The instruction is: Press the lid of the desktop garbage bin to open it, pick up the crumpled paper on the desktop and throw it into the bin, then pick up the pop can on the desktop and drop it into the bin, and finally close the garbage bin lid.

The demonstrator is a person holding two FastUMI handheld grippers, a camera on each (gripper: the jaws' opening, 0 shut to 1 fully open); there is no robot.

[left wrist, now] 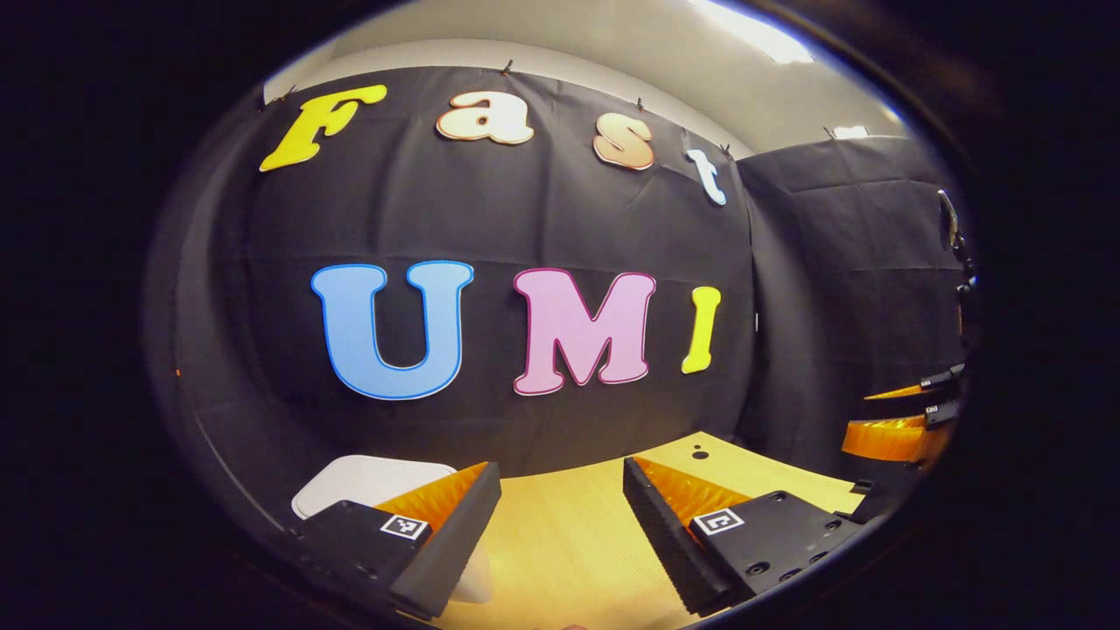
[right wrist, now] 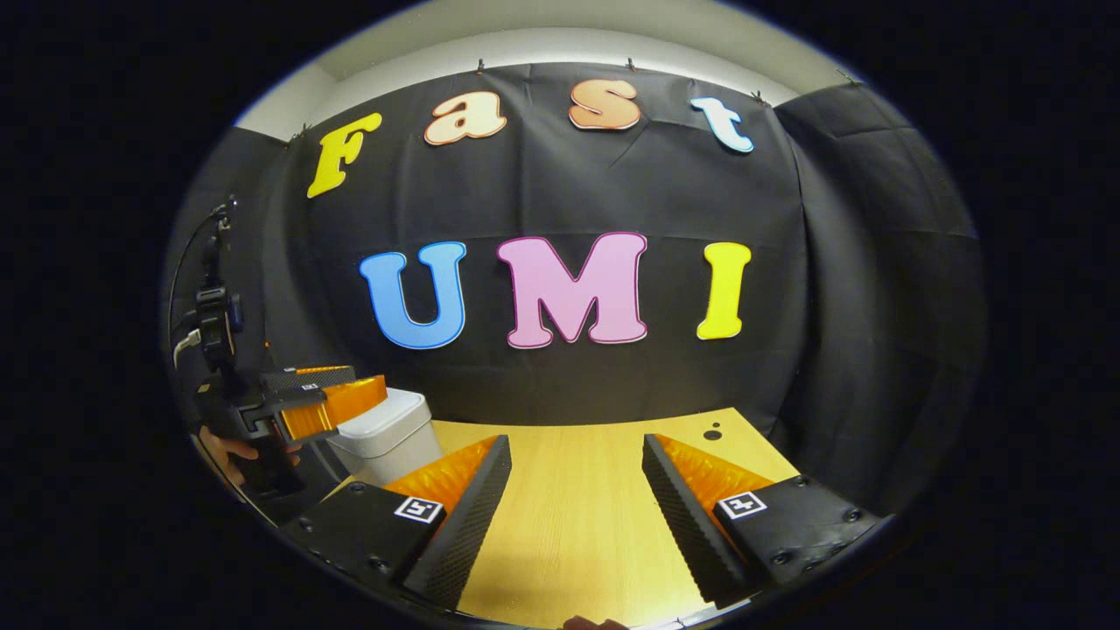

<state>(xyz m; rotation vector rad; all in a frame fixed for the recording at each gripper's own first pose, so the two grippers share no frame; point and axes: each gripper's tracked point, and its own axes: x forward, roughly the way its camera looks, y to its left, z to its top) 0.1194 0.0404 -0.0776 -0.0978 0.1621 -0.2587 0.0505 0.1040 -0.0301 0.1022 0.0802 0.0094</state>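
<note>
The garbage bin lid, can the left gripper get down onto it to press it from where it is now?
Probably yes. The left gripper, open and holding nothing, hangs just above and beside the white garbage bin, whose lid lies shut and bare. Nothing stands between them on the wooden table.

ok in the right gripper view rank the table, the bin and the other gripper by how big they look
1. Table, largest.
2 and 3. Garbage bin and left gripper look about alike; the gripper overlaps the bin and may sit nearer the camera, so I won't rank them.
</note>
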